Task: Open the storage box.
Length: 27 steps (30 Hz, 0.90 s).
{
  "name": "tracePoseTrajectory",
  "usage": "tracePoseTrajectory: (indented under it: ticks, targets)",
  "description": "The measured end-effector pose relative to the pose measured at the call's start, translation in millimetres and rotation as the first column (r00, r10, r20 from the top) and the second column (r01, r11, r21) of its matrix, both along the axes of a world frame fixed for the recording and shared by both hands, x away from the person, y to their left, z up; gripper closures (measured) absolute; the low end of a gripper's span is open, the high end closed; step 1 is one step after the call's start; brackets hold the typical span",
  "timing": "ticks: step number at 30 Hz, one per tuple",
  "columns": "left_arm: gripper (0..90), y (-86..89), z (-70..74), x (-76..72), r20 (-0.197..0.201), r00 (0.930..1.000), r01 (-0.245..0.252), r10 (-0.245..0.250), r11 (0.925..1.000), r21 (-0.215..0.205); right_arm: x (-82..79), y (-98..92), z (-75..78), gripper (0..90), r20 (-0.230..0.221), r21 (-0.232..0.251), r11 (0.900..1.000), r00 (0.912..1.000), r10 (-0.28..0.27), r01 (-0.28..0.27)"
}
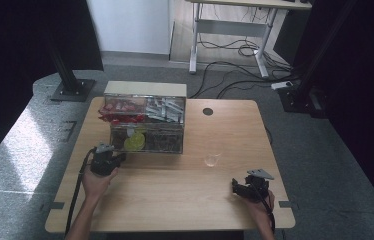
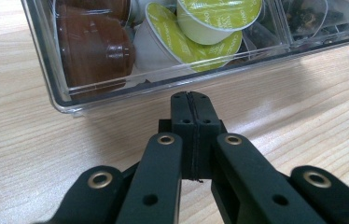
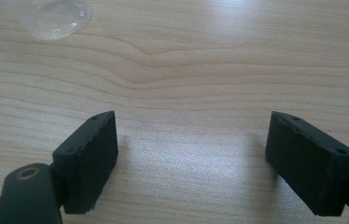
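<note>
Seen from the high view, a person's forearms enter from the bottom edge of a pale wooden desk [image 1: 175, 200], each hand carrying a black claw: the left claw [image 1: 120, 159] sits just in front of the near left corner of a clear organizer box [image 1: 145, 120], while the right claw [image 1: 236, 184] rests well apart near the desk's right front, its fingers too small and dark here to read. The box's compartments hold red items, pale packets and a lime-green lidded pod, though its contents are dim and hard to sort at this distance; a small clear cup [image 1: 212, 159] stands on the desk between the box and the right claw. In the left gripper view, the left claw [image 2: 192, 100] is pressed together with nothing between its jaws, its tip just short of the box's transparent front wall [image 2: 116, 91]; behind that wall lie green-lidded pods [image 2: 196, 35] and brown pods [image 2: 93, 46], with the box cut off at the top and at the right edge. In the right gripper view, the right claw [image 3: 191, 154] stands spread wide over bare wood, gripping nothing, and the clear cup [image 3: 56, 18] shows as a blurred, partly cropped shape at the upper left corner.
</note>
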<state>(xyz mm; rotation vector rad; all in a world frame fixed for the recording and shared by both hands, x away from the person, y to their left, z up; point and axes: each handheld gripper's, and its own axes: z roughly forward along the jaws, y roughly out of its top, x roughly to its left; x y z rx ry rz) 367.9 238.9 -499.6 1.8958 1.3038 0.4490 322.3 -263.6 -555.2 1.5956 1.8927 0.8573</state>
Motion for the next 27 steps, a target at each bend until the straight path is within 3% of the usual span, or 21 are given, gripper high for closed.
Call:
tracePoseTrajectory:
  ticks: [19,27]
  targets:
    - [90.0,-0.6,5.6,-1.5,0.007,1.0000,0.000,0.000,0.9999,0.013,0.0,-0.1,0.0,16.9,0.000,0.000,1.000,1.0000,0.000,0.000]
    - [90.0,2.6,15.3,-7.1,0.042,0.9990,-0.016,0.016,0.9999,-0.004,0.0,0.0,0.0,16.9,0.000,0.000,1.000,1.0000,0.000,0.000]
